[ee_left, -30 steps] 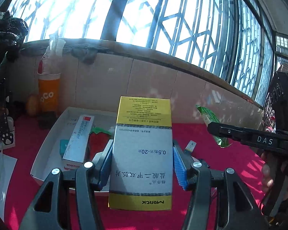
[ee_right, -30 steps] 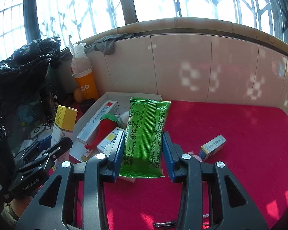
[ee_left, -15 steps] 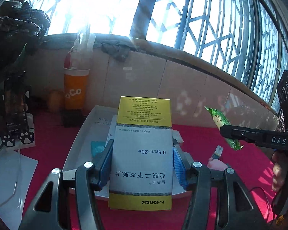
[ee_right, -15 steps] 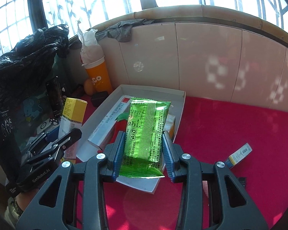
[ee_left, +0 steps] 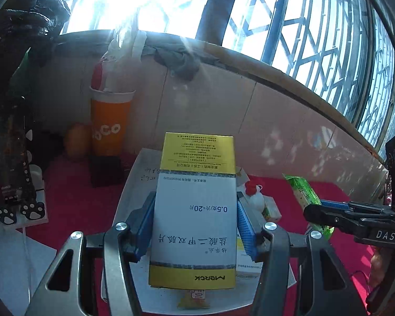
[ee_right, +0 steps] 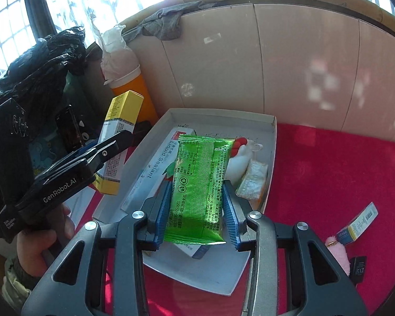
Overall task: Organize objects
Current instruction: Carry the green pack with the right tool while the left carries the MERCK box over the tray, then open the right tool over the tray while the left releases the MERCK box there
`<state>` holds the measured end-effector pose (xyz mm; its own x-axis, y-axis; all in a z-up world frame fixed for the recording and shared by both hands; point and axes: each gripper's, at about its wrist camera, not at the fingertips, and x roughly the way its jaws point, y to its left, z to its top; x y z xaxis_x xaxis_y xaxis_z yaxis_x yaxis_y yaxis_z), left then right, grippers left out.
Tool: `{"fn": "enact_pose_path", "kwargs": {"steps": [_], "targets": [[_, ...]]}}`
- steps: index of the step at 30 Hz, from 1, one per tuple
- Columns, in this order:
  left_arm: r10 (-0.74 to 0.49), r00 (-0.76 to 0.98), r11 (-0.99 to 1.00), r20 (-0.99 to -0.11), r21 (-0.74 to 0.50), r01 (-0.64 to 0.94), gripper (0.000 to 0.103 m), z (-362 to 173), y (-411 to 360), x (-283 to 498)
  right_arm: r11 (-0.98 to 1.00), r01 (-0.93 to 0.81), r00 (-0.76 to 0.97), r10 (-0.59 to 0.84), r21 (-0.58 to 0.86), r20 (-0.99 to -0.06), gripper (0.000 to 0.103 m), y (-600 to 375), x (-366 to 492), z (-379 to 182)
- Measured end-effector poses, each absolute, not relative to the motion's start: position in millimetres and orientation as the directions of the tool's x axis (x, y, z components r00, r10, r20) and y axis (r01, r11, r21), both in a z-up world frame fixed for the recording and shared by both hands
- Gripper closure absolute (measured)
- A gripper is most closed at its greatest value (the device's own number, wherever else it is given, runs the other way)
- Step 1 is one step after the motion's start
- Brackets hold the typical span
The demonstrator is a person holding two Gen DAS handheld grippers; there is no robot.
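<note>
My left gripper (ee_left: 194,226) is shut on a yellow-and-white medicine box (ee_left: 194,210), held above the near left part of the white tray (ee_left: 134,184). The same medicine box (ee_right: 118,142) shows at the tray's left side in the right wrist view. My right gripper (ee_right: 196,210) is shut on a green snack packet (ee_right: 197,184), held over the middle of the white tray (ee_right: 223,276). In the left wrist view the green snack packet (ee_left: 302,194) sticks out of the right gripper at the right. In the tray lie a Liquid Sealant box (ee_right: 155,168), a small white toy (ee_right: 239,158) and a small pack (ee_right: 252,179).
An orange cup (ee_left: 109,126) stuffed with tissue and a small black box (ee_left: 106,168) stand behind the tray against the tiled wall. A phone on a stand (ee_left: 10,158) is at the left. On the red cloth to the right lie a small blue-yellow box (ee_right: 360,223), a pink keyring (ee_right: 337,250) and a black adapter (ee_right: 358,266).
Both grippers have moved left and forward over the tray, each still holding its item. The tray now lies directly under the green packet and the medicine box.
</note>
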<state>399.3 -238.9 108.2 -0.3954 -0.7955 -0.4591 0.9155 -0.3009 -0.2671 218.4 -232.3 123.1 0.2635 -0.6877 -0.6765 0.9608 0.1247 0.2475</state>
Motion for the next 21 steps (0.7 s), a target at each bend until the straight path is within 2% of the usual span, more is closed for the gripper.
{"fn": "enact_pose_path", "kwargs": {"steps": [12, 16, 21], "targets": [[-0.731, -0.377, -0.270, -0.569, -0.267, 0.925, 0.046, 101, -331, 373, 0.040, 0.951, 0.257, -0.657, 0.307, -0.709, 0.065, -295, 224, 103], [-0.733, -0.350, -0.247, -0.583, -0.251, 0.936, 0.046, 96, -334, 376, 0.022, 0.954, 0.240, -0.651, 0.299, -0.720, 0.065, -306, 226, 93], [-0.748, -0.283, -0.220, -0.601, -0.177, 0.959, 0.046, 91, -330, 380, -0.002, 0.955, 0.223, -0.660, 0.298, -0.718, 0.065, -311, 227, 90]]}}
